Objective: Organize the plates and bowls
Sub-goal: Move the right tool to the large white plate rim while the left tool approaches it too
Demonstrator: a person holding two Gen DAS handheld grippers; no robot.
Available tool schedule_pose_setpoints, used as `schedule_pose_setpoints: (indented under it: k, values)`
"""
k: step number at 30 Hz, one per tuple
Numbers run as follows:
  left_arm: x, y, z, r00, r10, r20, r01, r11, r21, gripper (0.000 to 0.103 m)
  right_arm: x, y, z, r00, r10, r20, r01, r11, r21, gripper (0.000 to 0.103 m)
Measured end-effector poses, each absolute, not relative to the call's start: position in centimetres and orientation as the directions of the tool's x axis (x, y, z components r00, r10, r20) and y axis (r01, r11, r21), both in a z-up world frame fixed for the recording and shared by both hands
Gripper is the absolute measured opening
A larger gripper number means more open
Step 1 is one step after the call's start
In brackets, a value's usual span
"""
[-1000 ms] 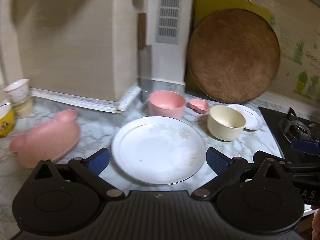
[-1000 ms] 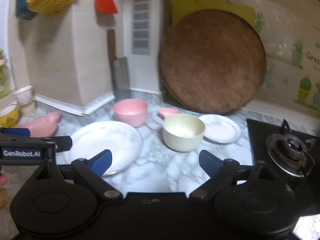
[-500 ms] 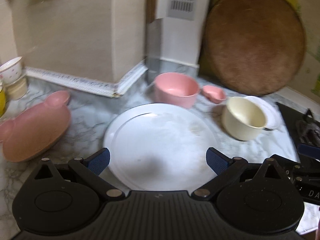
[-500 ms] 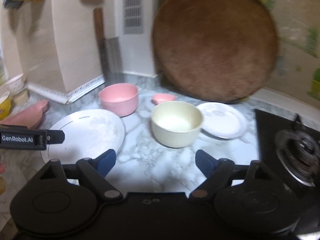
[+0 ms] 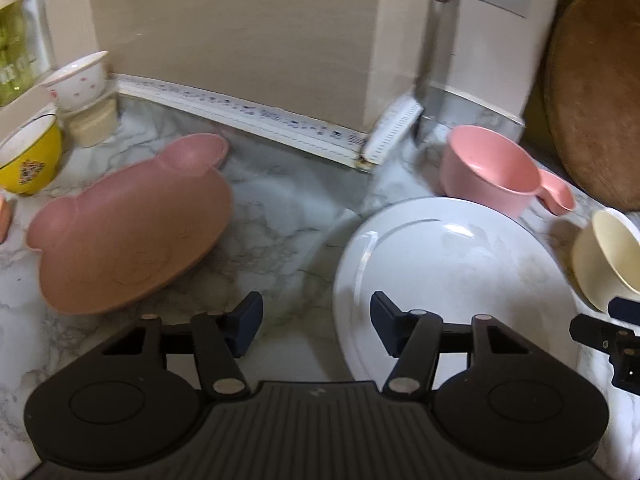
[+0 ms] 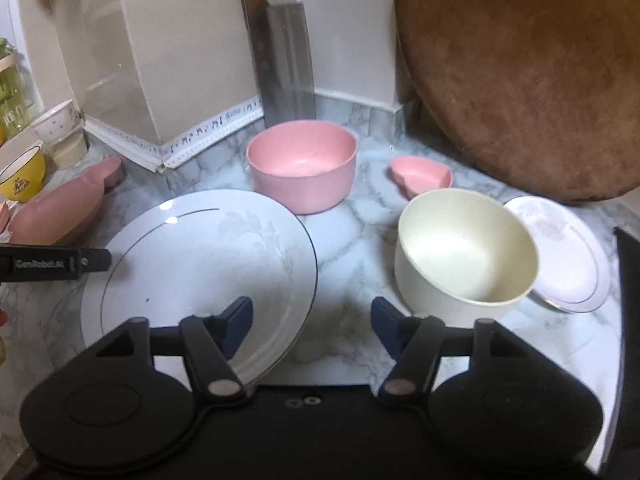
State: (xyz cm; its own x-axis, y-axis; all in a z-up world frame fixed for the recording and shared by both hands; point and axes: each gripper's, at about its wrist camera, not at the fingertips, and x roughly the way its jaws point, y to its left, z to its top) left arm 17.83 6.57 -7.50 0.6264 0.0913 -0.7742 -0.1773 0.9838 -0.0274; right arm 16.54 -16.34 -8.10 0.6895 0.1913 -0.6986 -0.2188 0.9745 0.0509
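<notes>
A large white plate [image 5: 452, 280] [image 6: 200, 264] lies on the marble counter. My left gripper [image 5: 316, 326] hovers low over its left rim, jaws closing; the rim runs between them untouched. My right gripper [image 6: 312, 322] hangs over the plate's right rim, jaws closing too, pads not touching anything. A cream bowl [image 6: 464, 252] stands just right of its right finger. Behind are a pink bowl [image 6: 304, 164] and a small pink heart dish [image 6: 420, 174]. A pink bear-shaped plate [image 5: 120, 236] lies at the left, and a small white plate [image 6: 568, 256] at the right.
A round wooden board [image 6: 520, 80] and a cleaver [image 6: 288, 76] lean on the back wall. At the far left stand a yellow bowl [image 5: 28, 160] and a white flowered bowl [image 5: 76, 80] on a cream cup. The black stove edge [image 6: 628, 248] is at the right.
Both grippers came down closer to the counter and their jaws narrowed. The left view swung left, so the white plate now sits at its right and the bear plate looms larger.
</notes>
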Motion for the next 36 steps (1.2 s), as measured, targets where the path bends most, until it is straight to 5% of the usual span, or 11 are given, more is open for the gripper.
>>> schedule_pose_setpoints:
  k: [4,10,24,36]
  values:
    - [18.6,7.0,-7.6,0.618,-0.02,-0.786,-0.117,0.986,-0.117,0.055,17.5,-16.7,-8.6,0.656,0.226,-0.72,-0.21,0.971,0.113,0.059]
    - [19.8,8.1,-8.7,0.568,-0.082,-0.819,-0.135,0.972,-0.191,0.034,18.5,-16.7,-9.1,0.607,0.296,-0.737,-0.218,0.955,0.203,0.055]
    - [20.4,9.0,-10.2,0.513,-0.198,-0.835,-0.165,0.932,-0.322,0.022,19.3,-17.7,-9.9,0.581,0.309,-0.753,-0.146,0.95,0.277,0.019]
    - [19.8,9.1,-10.0,0.517,-0.2,-0.832,-0.139,0.94,-0.312,0.013,18.7,-17.9,-10.0,0.593,0.279,-0.755,-0.14,0.959,0.245,0.011]
